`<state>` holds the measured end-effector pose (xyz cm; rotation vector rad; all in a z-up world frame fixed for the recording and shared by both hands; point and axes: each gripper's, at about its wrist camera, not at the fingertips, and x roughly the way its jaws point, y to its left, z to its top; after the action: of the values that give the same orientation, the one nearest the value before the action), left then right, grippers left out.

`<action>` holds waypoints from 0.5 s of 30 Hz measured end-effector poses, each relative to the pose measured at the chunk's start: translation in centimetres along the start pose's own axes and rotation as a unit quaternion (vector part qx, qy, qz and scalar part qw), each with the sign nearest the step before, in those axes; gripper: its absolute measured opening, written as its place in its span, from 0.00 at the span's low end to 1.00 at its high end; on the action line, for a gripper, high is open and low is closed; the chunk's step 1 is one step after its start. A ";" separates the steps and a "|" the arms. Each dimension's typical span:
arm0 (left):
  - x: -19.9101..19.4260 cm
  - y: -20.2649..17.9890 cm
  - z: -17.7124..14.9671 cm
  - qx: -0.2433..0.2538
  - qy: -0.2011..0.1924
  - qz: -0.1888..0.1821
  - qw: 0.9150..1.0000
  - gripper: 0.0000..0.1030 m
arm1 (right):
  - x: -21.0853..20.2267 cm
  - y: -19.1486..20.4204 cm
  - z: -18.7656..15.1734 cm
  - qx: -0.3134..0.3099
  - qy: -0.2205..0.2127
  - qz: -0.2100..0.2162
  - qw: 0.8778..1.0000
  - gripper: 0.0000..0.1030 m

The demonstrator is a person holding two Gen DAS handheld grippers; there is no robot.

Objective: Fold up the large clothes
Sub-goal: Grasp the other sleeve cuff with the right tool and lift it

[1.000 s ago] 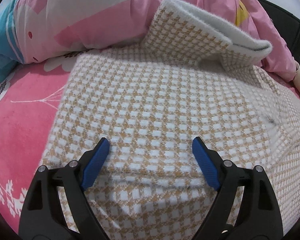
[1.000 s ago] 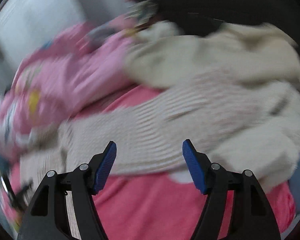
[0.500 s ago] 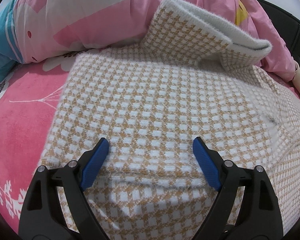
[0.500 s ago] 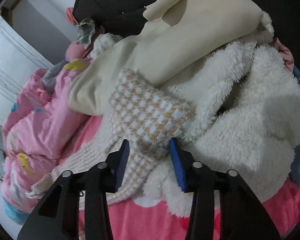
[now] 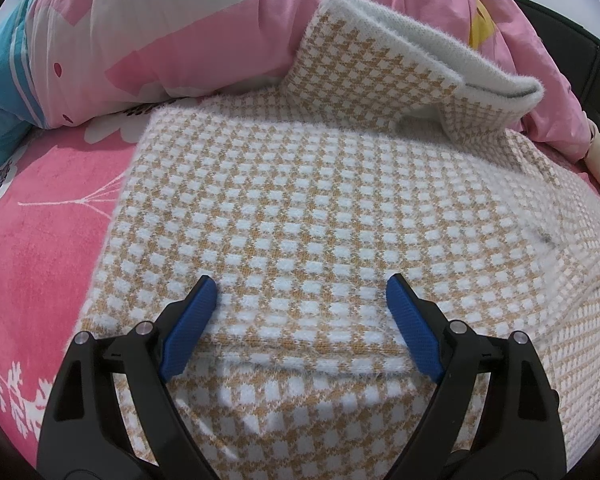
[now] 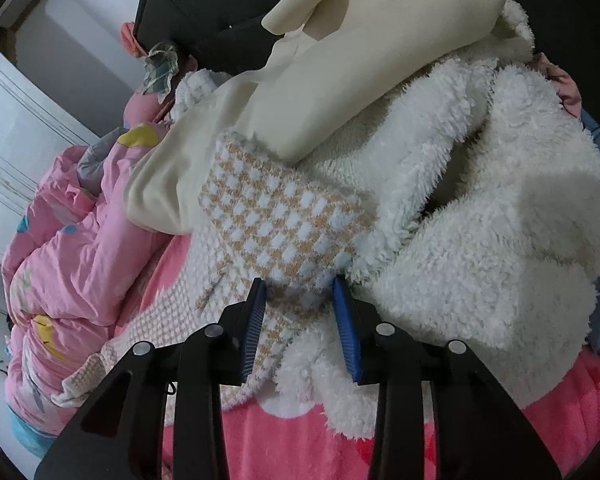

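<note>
Sweater sleeve (image 6: 288,220) between closing right hand-held gripper (image 6: 300,300) — bunched.

Left hand-held gripper (image 5: 300,292), right hand-held gripper (image 6: 300,292), black frames, blue ribbed pads, silver screws

Between the left tool's (image 5: 300,300) matt black plastic arms and ribbed blue pads, a fuzzy knit sweater (image 5: 324,208) in tan and white checks is lying on a plush pink bed cover (image 5: 48,248). Beyond it, a smooth cotton quilt (image 5: 172,32) is showing a soft sheen. Right of the right tool (image 6: 298,302), a shaggy white fleece (image 6: 500,240) is lying under smooth cream cloth (image 6: 340,80).
</note>
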<state>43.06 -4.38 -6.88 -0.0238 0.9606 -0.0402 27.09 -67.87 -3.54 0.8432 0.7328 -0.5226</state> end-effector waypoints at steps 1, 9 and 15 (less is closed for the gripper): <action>0.0 0.0 0.0 0.000 0.000 -0.001 1.000 0.81 | -0.3 0.3 0.0 -0.008 -0.006 -0.003 1.000 0.20; -0.1 0.0 0.0 0.000 -0.001 0.001 1.000 0.81 | -6.5 9.0 -2.5 -0.160 -0.092 -0.031 0.982 0.14; -0.1 0.1 0.1 -0.005 -0.004 -0.007 1.000 0.81 | -11.6 16.3 -4.6 -0.237 -0.155 0.014 0.959 0.13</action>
<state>43.10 -4.25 -6.71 -0.0402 0.9527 -0.0486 28.85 -53.42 10.95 0.3129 0.5222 -0.4166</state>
